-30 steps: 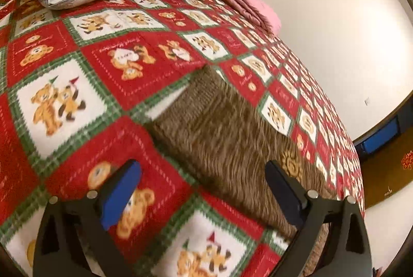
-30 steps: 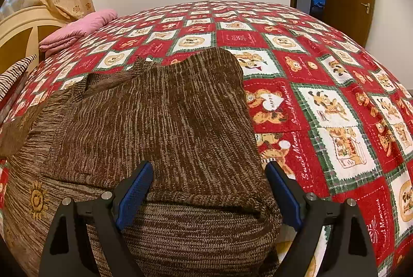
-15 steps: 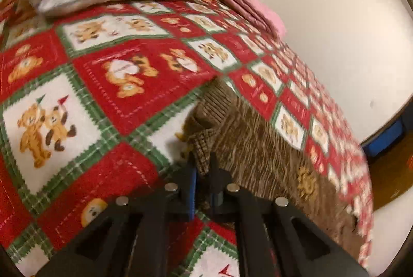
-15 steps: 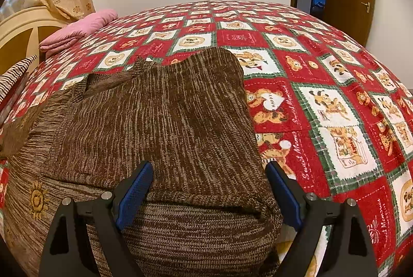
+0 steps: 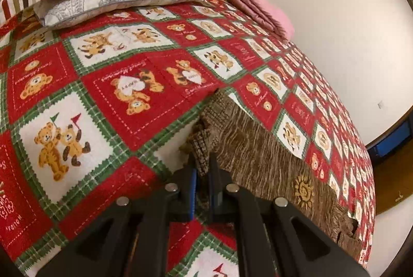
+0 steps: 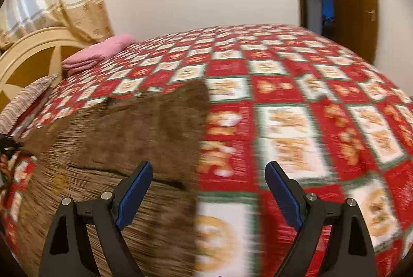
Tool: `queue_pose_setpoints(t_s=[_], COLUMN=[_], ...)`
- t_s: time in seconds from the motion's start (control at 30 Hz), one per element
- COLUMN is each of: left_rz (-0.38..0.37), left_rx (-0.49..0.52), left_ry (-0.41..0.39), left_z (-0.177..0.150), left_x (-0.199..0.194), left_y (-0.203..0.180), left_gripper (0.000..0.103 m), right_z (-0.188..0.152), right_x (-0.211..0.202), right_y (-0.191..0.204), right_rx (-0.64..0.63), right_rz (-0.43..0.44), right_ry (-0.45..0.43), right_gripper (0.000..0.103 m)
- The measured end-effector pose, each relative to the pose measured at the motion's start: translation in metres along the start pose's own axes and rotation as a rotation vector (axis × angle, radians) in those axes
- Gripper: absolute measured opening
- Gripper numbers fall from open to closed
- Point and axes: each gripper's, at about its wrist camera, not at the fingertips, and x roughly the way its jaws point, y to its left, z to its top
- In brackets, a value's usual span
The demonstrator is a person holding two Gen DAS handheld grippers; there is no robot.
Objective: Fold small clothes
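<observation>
Left gripper [image 5: 202, 173] pinches the brown knitted sweater's [image 5: 258, 155] ribbed edge.
The sweater lies on a bed's red-and-white teddy-bear patchwork quilt [image 5: 144, 96]; right gripper [image 6: 209, 189] fingers spread wide above it, holding nothing.

a brown marled knit sweater [image 5: 260, 155] on a red, white and green teddy-bear patchwork bedspread [image 5: 108, 106].

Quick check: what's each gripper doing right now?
Left gripper: shut on the sweater's ribbed edge.
Right gripper: open, holding nothing, above the bed.
</observation>
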Motion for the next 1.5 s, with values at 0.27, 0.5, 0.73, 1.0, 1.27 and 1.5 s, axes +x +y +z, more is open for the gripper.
queue_pose_setpoints(t_s=[0.27,0.5,0.73,1.0,1.27,1.5], left_rz=[-0.016,-0.108,-0.229,-0.263,-0.247,-0.164], left_rx=[0.08,0.199,0.324,0.435,0.524,0.719], left_ry=[-0.048,-0.099,-0.101,-0.047,0.032,0.041], left_z=[0.0,-0.017,-0.067,-0.131,-0.205,-0.269], left_x=[-0.023,-0.061,-0.088,-0.073,-0.043,-0.026], left_y=[-0.056,-0.146,-0.236,-0.292,-0.322,-0.342], left_gripper=[0.007,0.007,0.007,0.007,0.006,0.019], right_z=[-0.021,-0.022,-0.025,-0.026,-0.025,-0.025], right_x=[-0.01,-0.007,-0.005,-0.003,0.0,0.001], right_y=[-0.087,-0.085,-0.087,-0.088,-0.086,-0.085], right_rx=[0.394,0.393,0.411,0.41,0.402,0.397], right_rz=[0.034,0.048,0.047,0.043,0.034,0.03], right_ry=[-0.071,-0.07,-0.058,-0.044,-0.031,-0.029], right_gripper=[0.089,0.089,0.089,0.089,0.089,0.089])
